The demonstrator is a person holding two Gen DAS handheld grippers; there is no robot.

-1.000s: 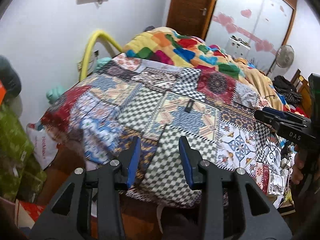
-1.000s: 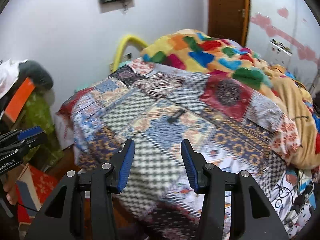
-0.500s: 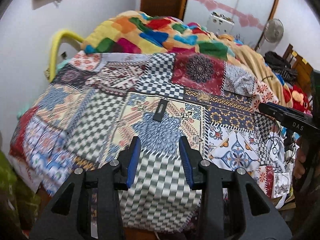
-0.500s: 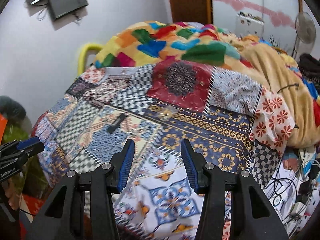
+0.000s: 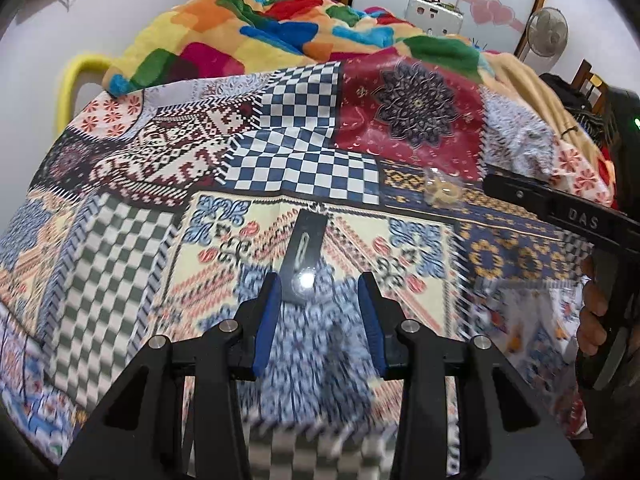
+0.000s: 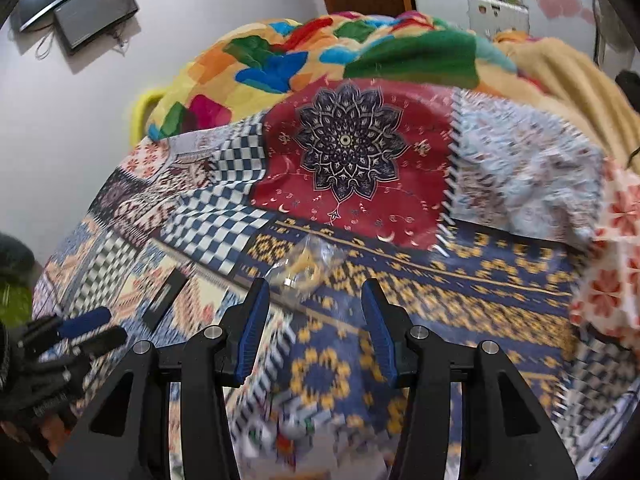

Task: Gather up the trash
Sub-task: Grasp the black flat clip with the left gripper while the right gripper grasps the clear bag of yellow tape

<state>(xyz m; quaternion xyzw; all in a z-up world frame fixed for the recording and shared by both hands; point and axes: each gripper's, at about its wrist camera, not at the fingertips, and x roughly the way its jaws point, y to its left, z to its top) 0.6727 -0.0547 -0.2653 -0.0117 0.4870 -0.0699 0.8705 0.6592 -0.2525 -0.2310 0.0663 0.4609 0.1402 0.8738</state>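
The left gripper (image 5: 318, 312) hangs with jaws apart, just before the flat shiny black wrapper (image 5: 305, 252) on the patchwork bedspread (image 5: 120, 240). The right gripper (image 6: 314, 322) gapes too, near the crumpled clear plastic bag (image 6: 306, 264). Both look ready to reach and pinch

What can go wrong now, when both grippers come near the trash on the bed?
1. The black wrapper lies flat on the bedsheet; the open left gripper may pinch cloth along with it.
2. The clear bag looks crumpled and light, so the open right gripper may push it away instead of gripping it.
3. Both views are blurred, so aim may be off.
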